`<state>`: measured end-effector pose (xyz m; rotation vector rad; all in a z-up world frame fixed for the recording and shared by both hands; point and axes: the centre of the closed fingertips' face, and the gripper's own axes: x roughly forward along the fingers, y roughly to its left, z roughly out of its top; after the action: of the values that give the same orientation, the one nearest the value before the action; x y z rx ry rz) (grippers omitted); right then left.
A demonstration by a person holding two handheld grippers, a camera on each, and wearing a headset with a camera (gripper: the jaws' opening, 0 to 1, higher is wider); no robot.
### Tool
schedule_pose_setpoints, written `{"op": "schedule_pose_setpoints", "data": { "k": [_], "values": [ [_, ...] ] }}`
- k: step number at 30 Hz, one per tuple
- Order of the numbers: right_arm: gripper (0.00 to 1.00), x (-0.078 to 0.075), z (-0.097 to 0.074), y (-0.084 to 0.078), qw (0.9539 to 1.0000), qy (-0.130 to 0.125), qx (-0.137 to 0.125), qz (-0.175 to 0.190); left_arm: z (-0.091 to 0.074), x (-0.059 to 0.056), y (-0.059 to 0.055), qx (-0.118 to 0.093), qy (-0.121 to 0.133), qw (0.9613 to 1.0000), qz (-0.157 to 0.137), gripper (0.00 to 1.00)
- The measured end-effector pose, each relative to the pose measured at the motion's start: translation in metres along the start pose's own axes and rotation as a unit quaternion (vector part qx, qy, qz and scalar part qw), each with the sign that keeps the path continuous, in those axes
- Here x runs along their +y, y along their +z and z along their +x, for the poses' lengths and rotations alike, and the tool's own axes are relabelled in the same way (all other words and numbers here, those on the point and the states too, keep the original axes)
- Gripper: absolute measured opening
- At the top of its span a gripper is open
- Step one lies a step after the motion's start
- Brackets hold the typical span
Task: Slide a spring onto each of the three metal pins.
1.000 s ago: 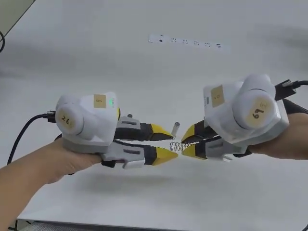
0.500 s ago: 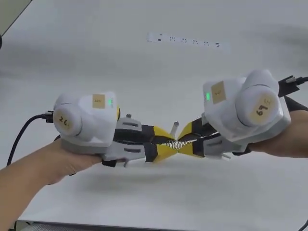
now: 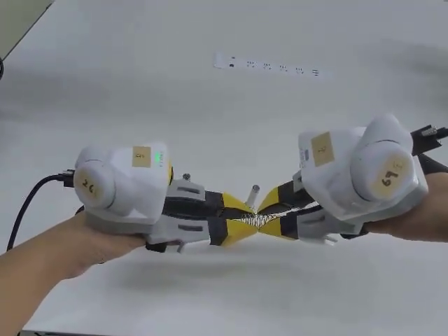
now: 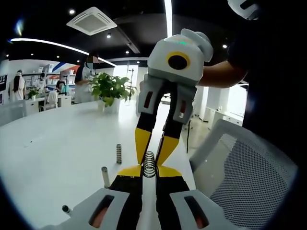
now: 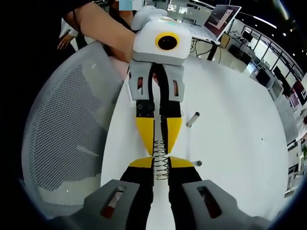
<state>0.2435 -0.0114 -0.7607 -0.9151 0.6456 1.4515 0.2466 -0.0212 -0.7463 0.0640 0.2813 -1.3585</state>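
The spring [image 3: 257, 220] hung above the desk [image 3: 126, 91], closer to its near edge than its far one. Its long axis lay level and ran straight from one gripper to the other. In the right gripper view the spring [image 5: 160, 165] ran up the middle, in line with both sets of jaws. The left gripper [image 3: 245, 219] held its jaws together on one end of the coil and the right gripper [image 3: 271, 215] pinched the other end, so the yellow tips stood nose to nose with the spring bridging them. Just behind that meeting point, toward the far edge of the desk, a bare pin [image 3: 253, 191] stood upright, about as near to one gripper as to the other. In the left gripper view the bare pin [image 4: 105, 176] rose just beside that gripper's own jaws, and a farther pin [image 4: 118, 154] seemed already to carry a coil. By my reading the coming move turned on one thing: the spring lay crosswise to the pin, so whichever gripper took it on would have to swing its axis upright and bring an open end over the pin top, a short way toward the far edge
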Motion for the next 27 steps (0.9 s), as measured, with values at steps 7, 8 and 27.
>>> {"op": "schedule_pose_setpoints", "data": {
  "k": [7,8,27],
  "values": [
    [0.08,0.000,-0.001,-0.003,1.0000,0.001,0.005,-0.006,-0.002,0.000,0.000,0.001,-0.007,1.0000,-0.006,0.01],
    [0.08,0.000,-0.001,-0.005,0.9999,0.000,0.010,-0.009,-0.002,0.001,0.001,0.000,-0.008,0.9999,-0.006,0.01],
    [0.07,0.000,-0.003,-0.012,0.9999,0.003,-0.002,-0.012,-0.006,-0.001,0.000,0.004,-0.009,0.9999,-0.014,0.01]
  ]
}}
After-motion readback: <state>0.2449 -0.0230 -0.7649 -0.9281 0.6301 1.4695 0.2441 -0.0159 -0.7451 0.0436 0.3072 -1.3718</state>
